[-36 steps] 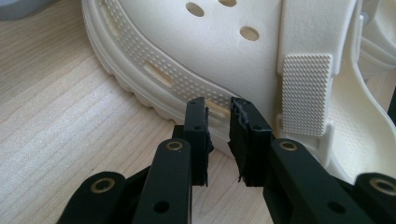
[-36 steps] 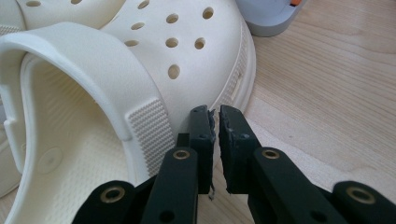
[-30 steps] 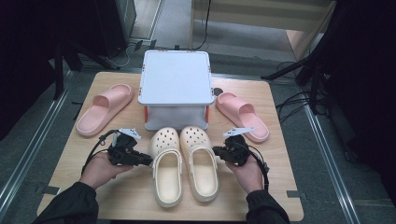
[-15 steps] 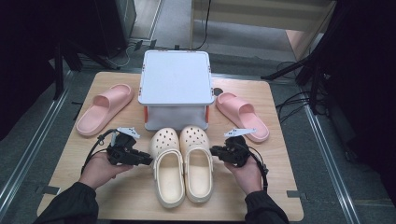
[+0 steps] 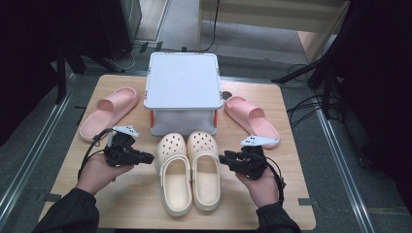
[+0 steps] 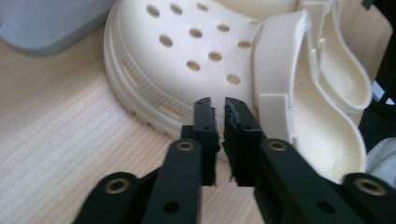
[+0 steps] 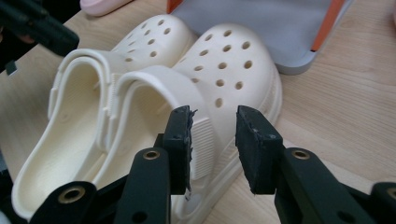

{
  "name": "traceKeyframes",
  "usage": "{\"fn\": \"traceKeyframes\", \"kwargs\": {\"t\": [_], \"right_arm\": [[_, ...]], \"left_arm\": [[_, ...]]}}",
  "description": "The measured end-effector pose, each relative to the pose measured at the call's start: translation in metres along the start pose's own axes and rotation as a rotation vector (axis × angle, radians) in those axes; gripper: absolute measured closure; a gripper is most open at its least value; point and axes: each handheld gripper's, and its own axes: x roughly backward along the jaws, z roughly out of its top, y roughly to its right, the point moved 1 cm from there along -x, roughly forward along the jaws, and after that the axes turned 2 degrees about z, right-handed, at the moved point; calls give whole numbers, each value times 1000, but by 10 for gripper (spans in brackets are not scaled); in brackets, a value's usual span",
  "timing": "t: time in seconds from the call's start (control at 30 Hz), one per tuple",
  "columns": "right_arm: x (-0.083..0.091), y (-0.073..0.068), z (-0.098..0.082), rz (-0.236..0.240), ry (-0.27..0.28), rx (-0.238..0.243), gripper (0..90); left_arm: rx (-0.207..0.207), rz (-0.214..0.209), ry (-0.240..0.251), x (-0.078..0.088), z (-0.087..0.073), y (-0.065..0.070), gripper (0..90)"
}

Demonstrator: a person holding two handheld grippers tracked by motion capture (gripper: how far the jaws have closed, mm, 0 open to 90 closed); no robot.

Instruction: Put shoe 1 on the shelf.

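- I look down on a light wooden table [image 5: 145,204] standing on grey carpet floor [image 5: 340,160].
- Metal rails [image 5: 34,145] run along both its sides.
- Dark stands and black cables [image 5: 311,104] edge the floor.

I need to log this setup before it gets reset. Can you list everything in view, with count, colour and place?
Clogs: 2, cream, perforated, side by side at the table's near middle, toes toward the box.
Slides: 2, pink; one at the far left, one at the far right.
Storage box: 1, grey-white lid, orange latches, at the far middle, lid on.
Table: 1, light wood.
Left gripper: 1, black, beside the left clog, jaws shut on nothing.
Right gripper: 1, black, beside the right clog, jaws open, just opening, nothing between them.
Hands: 2, dark sleeves, left, right.
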Motion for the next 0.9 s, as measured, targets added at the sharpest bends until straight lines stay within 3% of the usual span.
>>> {"fn": "traceKeyframes", "kwargs": {"t": [0.03, 0.2, 0.37, 0.5, 0.67, 0.77, 0.9], "right_arm": [[1, -5, 0, 4, 0, 11, 654], [1, -17, -2, 26, 0, 28, 634], [-2, -30, -6, 55, -7, 43, 583], [-11, -40, -7, 75, -21, 65, 520], [-21, -46, -7, 87, -23, 70, 507], [-25, -49, -7, 95, -22, 68, 480], [-32, -54, -8, 98, -28, 60, 446]], "left_arm": [[-5, 14, 1, 0, 2, -1, 879], [-8, 8, 3, 1, 10, 0, 892], [-1, -4, 42, 11, 24, -3, 885], [-8, 14, 72, 20, 37, -7, 874], [-16, 16, 105, 30, 55, -9, 858], [1, -12, 131, 35, 67, -10, 875], [-55, 14, 134, 43, 83, -4, 886]]}}
